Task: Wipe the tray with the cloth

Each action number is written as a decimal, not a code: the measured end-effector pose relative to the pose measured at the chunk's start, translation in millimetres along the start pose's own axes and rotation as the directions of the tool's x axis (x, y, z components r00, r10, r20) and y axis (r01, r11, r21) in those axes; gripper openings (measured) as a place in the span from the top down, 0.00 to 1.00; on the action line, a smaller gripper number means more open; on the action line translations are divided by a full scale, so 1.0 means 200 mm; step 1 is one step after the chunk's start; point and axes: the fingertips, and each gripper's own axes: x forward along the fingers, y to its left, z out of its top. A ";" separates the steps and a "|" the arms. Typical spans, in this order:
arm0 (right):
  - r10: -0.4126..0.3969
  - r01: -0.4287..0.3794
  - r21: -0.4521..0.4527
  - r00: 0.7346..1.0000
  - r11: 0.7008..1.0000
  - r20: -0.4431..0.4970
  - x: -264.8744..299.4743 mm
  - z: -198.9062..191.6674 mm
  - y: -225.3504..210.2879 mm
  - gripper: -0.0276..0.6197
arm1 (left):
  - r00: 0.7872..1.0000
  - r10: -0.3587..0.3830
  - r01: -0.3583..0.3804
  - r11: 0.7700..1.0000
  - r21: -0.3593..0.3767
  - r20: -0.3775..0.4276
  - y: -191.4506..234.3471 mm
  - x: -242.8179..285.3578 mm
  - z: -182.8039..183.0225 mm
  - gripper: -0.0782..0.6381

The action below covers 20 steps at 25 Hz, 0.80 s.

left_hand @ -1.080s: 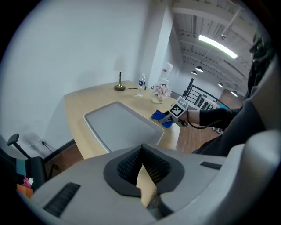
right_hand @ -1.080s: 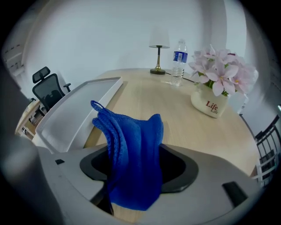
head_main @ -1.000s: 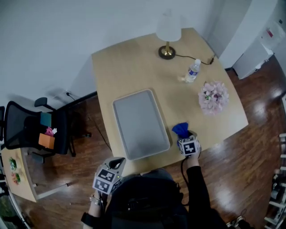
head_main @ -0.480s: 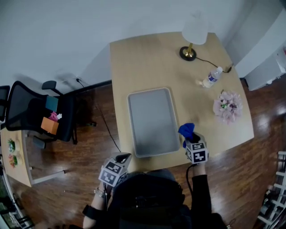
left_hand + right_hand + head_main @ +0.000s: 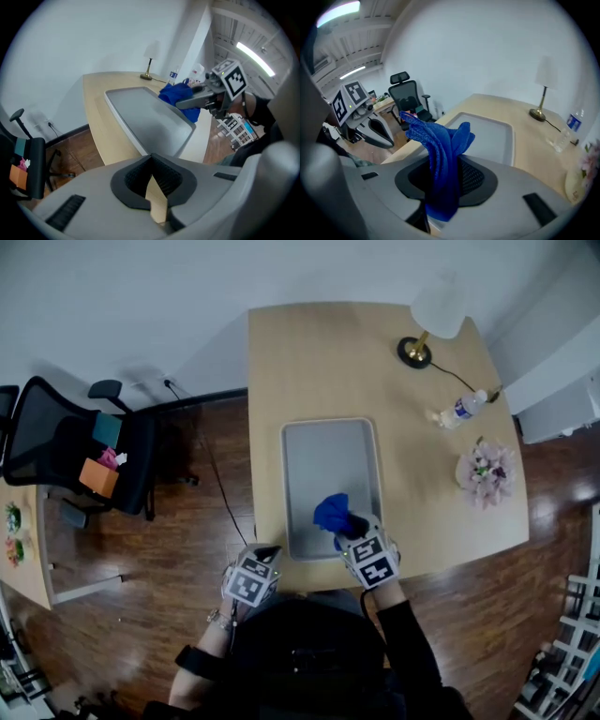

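Note:
A grey tray (image 5: 330,456) lies lengthwise in the middle of the wooden table (image 5: 300,362). My right gripper (image 5: 349,524) hangs over the tray's near end, shut on a bunched blue cloth (image 5: 330,513). Its jaws have just been closing with the cloth between them. In the right gripper view the cloth (image 5: 440,154) stands up out of the jaws, with the tray (image 5: 487,133) beyond it. My left gripper (image 5: 265,552) is at the table's near edge, left of the tray's near corner, shut and holding nothing. The left gripper view shows the tray (image 5: 140,112) and the cloth (image 5: 178,96) ahead.
A lamp (image 5: 436,320) stands at the table's far right corner, its cord running to the right edge. A water bottle (image 5: 464,411) lies near it, and a bunch of pink flowers (image 5: 486,472) is closer. A black office chair (image 5: 75,456) stands on the floor at the left.
My right gripper has carried the blue cloth leftward from the table beside the tray to above the tray's near end. My left gripper has sunk a little at the table's near edge.

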 end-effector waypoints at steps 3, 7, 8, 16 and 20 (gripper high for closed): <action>0.060 -0.062 -0.077 0.998 0.995 -0.022 0.10 0.08 0.15 0.74 | 0.999 0.027 -0.026 1.000 0.006 -0.019 0.00 0.09 -0.04 0.89; 0.125 -0.136 -0.164 0.989 0.977 -0.075 0.24 0.11 0.29 0.74 | 0.999 0.039 -0.039 0.999 -0.022 -0.006 0.01 0.14 -0.04 0.89; 0.136 -0.151 -0.185 0.987 0.971 -0.090 0.27 0.12 0.31 0.74 | 0.999 0.033 -0.033 0.999 -0.032 0.003 0.01 0.14 -0.03 0.89; 0.182 -0.240 -0.278 0.959 0.930 -0.218 0.49 0.08 0.47 0.74 | 0.999 -0.009 0.012 0.997 -0.079 0.045 0.06 0.01 0.00 0.89; 0.169 -0.237 -0.287 0.955 0.928 -0.243 0.57 0.09 0.45 0.74 | 0.999 -0.017 0.021 0.995 -0.094 0.040 0.10 0.01 0.00 0.89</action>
